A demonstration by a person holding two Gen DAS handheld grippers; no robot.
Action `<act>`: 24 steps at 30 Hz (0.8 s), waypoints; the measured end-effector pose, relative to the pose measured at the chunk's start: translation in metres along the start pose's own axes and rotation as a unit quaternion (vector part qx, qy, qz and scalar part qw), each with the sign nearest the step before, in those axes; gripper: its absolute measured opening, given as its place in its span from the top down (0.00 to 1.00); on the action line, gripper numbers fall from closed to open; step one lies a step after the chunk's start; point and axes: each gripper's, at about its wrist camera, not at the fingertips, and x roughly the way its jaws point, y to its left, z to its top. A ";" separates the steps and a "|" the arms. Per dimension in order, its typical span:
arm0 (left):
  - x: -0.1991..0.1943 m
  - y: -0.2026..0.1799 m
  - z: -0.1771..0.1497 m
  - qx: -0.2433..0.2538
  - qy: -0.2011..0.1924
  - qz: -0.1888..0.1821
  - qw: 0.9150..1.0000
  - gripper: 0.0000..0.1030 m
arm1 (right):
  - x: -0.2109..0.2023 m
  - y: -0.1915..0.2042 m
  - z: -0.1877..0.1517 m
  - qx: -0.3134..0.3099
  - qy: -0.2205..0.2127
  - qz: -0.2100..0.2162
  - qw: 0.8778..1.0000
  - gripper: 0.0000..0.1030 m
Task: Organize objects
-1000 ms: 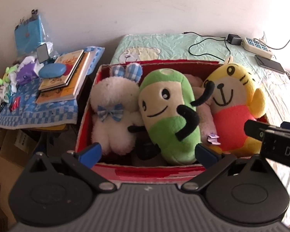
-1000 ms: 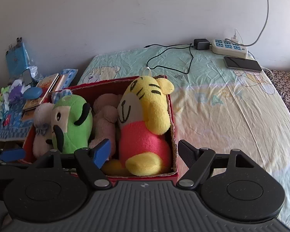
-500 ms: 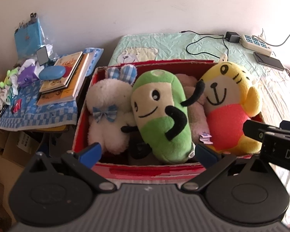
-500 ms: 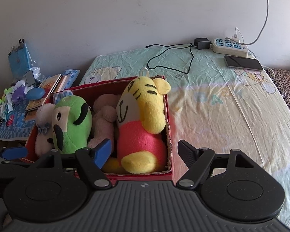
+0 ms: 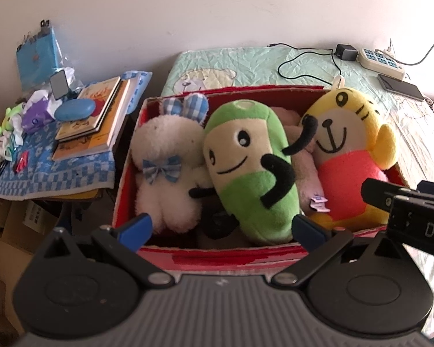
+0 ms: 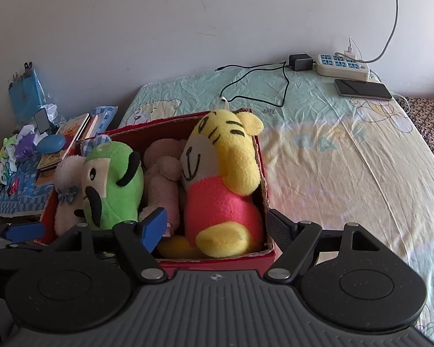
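So, over the last second both my views pull back a little from the red cardboard box (image 5: 228,257): in the right view the box and its toys shift leftward and more bedsheet shows on the right, and in the left view the toys slide lower in frame. Nothing inside the box moves relative to the rest.

Left claw (image 5: 221,227) is wide open, holding nothing, hovering at the near wall of the box. Right claw (image 6: 214,227) is also spread wide and empty, at the box's near right corner.

The box sits on the pale cartoon-print bed (image 6: 332,159), at its left end. Packed in a row: white fluffy bunny plush with a blue checked bow (image 5: 166,170), green and cream bean-shaped plush with black arms (image 5: 246,173), a pinkish-beige plush (image 6: 162,179) wedged behind, and the yellow tiger plush in a pink shirt (image 6: 220,190) against the right wall.

My read: toys are all boxed and both claws are backing off empty, so this part looks finished.
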 end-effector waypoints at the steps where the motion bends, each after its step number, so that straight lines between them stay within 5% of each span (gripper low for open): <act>1: 0.001 0.001 0.000 -0.001 0.000 -0.002 1.000 0.00 | 0.000 0.001 0.000 0.000 -0.001 -0.001 1.000 0.24; 24: 0.006 -0.001 0.002 0.010 -0.012 -0.035 0.999 0.02 | 0.006 0.002 0.003 0.003 0.000 -0.016 1.000 0.24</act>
